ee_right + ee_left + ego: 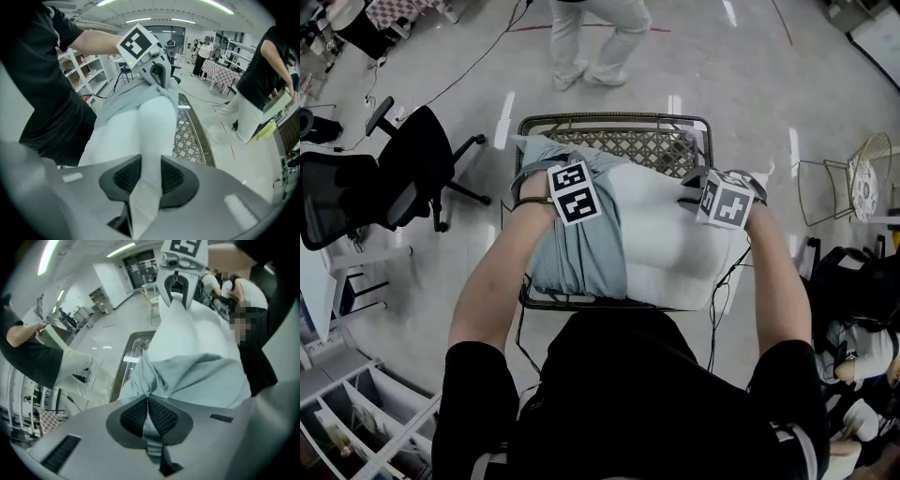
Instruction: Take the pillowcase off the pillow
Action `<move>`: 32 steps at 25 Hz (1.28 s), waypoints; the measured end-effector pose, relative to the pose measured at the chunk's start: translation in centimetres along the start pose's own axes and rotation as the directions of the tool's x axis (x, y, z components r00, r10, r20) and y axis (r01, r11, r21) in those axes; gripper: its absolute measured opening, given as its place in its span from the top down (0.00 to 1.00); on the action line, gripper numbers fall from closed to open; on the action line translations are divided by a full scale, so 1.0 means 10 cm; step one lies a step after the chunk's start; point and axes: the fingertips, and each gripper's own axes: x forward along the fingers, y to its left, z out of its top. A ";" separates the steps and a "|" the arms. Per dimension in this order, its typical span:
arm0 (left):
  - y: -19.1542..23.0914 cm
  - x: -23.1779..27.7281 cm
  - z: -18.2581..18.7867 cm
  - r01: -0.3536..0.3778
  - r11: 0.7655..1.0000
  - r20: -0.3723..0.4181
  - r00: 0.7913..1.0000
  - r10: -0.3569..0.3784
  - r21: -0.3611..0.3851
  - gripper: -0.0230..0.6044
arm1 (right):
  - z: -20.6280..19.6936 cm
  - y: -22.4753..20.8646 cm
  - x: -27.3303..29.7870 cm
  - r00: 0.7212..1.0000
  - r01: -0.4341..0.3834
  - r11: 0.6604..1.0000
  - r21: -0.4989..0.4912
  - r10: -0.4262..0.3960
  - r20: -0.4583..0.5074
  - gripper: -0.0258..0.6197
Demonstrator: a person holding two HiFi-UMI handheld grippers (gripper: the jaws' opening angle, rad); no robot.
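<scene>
A white pillow lies on a wire-top metal table. Its grey-blue pillowcase is bunched over the pillow's left half, leaving the right half bare. At the left, my left gripper is shut on a gathered fold of the pillowcase, which is pinched between the pads. My right gripper is on the pillow's right end, shut on a pinch of the white pillow that runs between its pads. Each gripper faces the other across the pillow.
A black office chair stands to the left of the table. A person stands beyond the table's far edge. A wire chair is at the right, white shelving at the lower left. Cables trail on the floor.
</scene>
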 end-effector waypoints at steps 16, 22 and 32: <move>0.36 -0.20 -0.81 -0.146 0.953 0.018 0.988 0.156 -0.266 0.91 | -0.06 -1.05 0.32 0.948 0.318 0.944 0.090 -0.319 0.001 0.84; -0.32 -0.19 -1.35 -0.061 0.916 0.016 0.997 0.073 -0.396 0.81 | 0.09 -1.11 0.31 0.921 0.373 0.910 0.180 -0.386 0.046 0.90; -1.41 -0.33 -1.74 0.024 0.884 0.166 0.984 0.060 -0.467 0.78 | 0.47 0.87 0.97 0.975 0.207 0.972 0.114 -0.214 0.054 0.58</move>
